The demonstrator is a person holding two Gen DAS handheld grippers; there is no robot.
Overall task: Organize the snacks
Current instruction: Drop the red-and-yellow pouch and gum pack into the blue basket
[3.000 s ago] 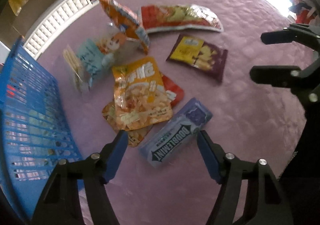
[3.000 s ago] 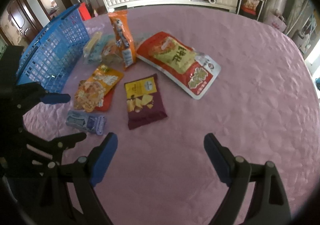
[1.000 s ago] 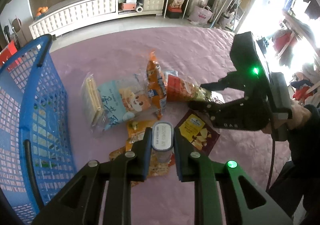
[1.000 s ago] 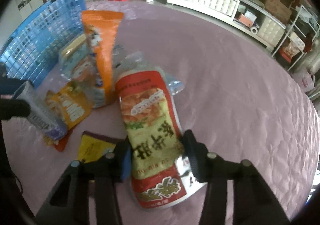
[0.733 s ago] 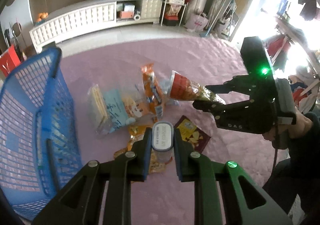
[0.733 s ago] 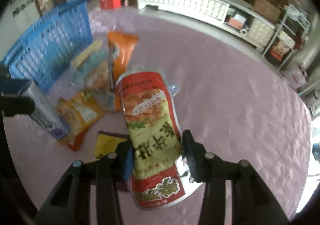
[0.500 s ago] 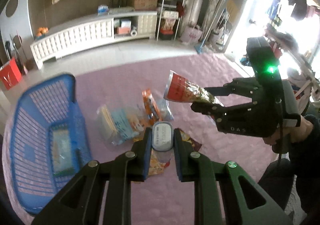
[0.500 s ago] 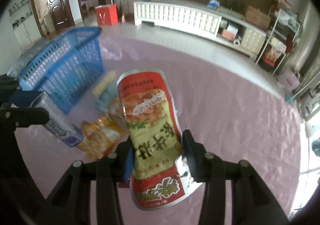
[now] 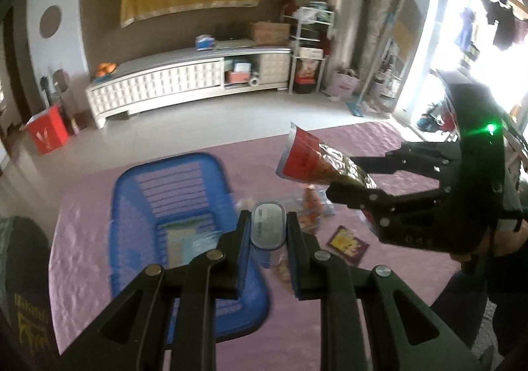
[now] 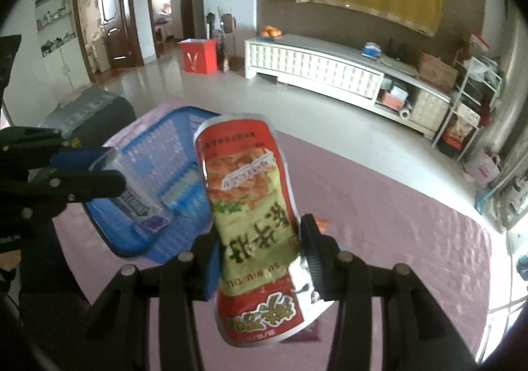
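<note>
Gum pack [image 9: 267,226]: clamped end-on in the left gripper [image 9: 268,239], jaws nearly closed, held above the blue basket [image 9: 138,192]. Red snack bag [image 10: 254,222]: pinched in the right gripper [image 10: 260,258], jaws part-open around it, beside the basket. Purple packet [image 9: 347,245] and loose snacks [image 9: 308,211]: right of the basket on the pink table [image 9: 330,331]. Flat packet [image 9: 184,242]: inside the basket.

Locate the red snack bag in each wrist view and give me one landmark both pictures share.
Left wrist view: the red snack bag is right of centre, sticking out leftward from the right gripper, above the purple cloth.
Right wrist view: the bag fills the centre, upright between the gripper's pads.
Shared landmark: the blue basket.
</note>
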